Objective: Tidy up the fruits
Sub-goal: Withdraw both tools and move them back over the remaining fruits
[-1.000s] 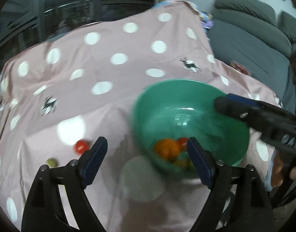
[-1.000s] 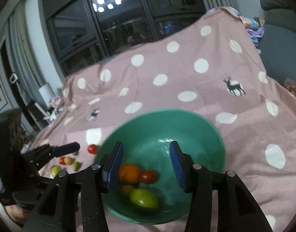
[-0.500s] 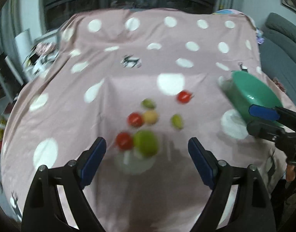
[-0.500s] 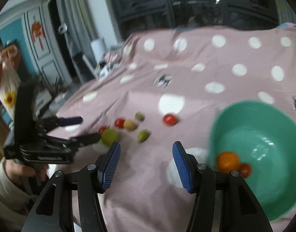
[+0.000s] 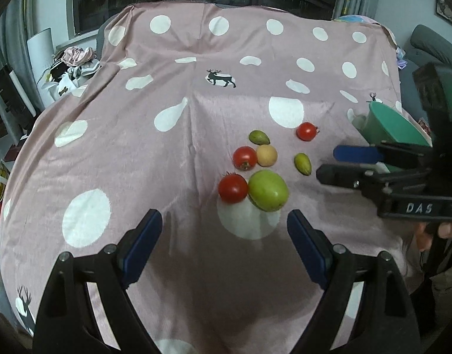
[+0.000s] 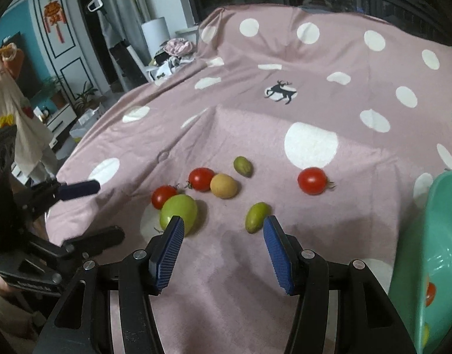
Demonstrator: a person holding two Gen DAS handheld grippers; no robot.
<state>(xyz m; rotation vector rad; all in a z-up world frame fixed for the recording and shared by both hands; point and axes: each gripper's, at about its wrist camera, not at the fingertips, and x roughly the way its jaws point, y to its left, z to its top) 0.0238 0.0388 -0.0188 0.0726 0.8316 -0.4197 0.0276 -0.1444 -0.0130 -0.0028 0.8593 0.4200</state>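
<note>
Loose fruit lies on the pink dotted cloth: a large green fruit (image 5: 268, 190), three red tomatoes (image 5: 232, 188) (image 5: 244, 157) (image 5: 306, 131), a tan round fruit (image 5: 266, 155) and two small green oval fruits (image 5: 302, 163) (image 5: 259, 137). The green bowl (image 6: 432, 253) at the right holds a red tomato (image 6: 429, 293). My left gripper (image 5: 224, 237) is open and empty, just short of the large green fruit (image 6: 178, 214). My right gripper (image 6: 223, 243) is open and empty, near a small green oval fruit (image 6: 257, 216); it also shows in the left wrist view (image 5: 341, 163).
The pink cloth (image 5: 131, 153) covers the whole table and drops off at its edges. Clutter and a white cylinder (image 6: 155, 34) stand beyond the far left edge. A grey sofa (image 5: 432, 47) is at the right. The bowl's edge (image 5: 394, 126) shows behind my right gripper.
Both grippers have swung left from over the bowl to the group of loose fruit. The bowl now sits at the right edge of both views. Both grippers stay open.
</note>
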